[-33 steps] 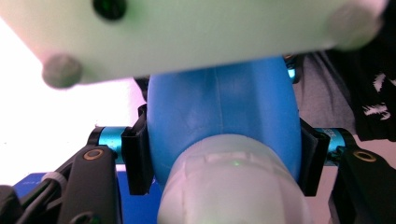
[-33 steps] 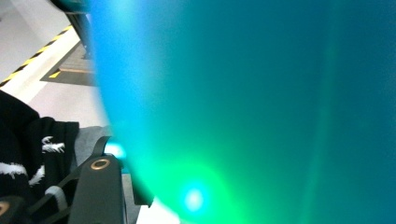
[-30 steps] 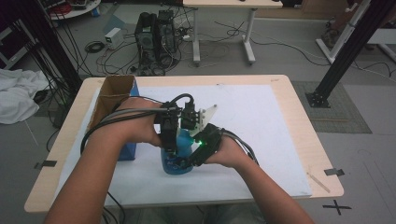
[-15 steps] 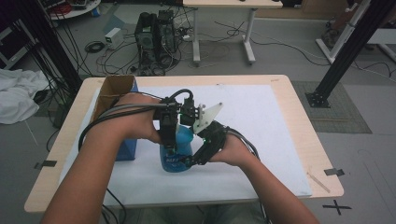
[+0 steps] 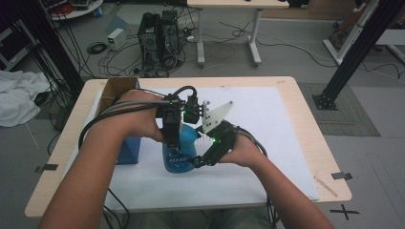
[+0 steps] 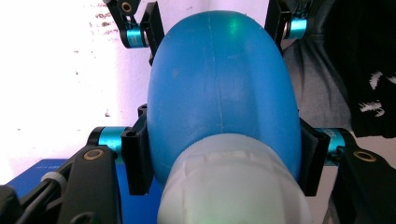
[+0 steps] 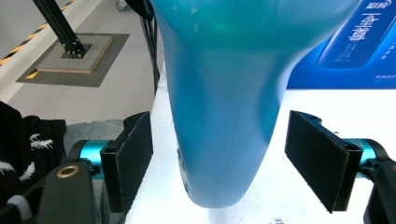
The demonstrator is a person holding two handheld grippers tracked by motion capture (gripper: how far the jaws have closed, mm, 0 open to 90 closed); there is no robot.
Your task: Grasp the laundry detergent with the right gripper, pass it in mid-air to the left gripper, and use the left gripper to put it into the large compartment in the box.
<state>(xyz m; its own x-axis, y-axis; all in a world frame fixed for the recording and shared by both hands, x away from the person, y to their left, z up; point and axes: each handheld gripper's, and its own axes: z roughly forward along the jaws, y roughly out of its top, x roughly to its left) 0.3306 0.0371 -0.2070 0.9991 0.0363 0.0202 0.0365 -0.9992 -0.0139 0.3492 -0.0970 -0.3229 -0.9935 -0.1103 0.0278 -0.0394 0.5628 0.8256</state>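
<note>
A blue plastic bottle (image 5: 177,162) with a white cap stands on the white sheet near the table's front. My left gripper (image 5: 174,139) reaches down from above. In the left gripper view its pads (image 6: 137,161) press both sides of the bottle (image 6: 219,93) just below the cap. My right gripper (image 5: 197,161) sits at the bottle's right side. Its jaws have just been opening. In the right gripper view the bottle (image 7: 219,107) stands between the pads (image 7: 133,158) with a gap on each side.
A blue printed box (image 5: 129,149) stands left of the bottle, also seen as the blue box (image 7: 364,42) in the right gripper view. An open cardboard box (image 5: 117,89) sits at the table's back left. The white sheet (image 5: 267,119) covers most of the tabletop.
The right gripper has shifted slightly to the right beside the bottle. The left hand and the bottle have stayed in place.
</note>
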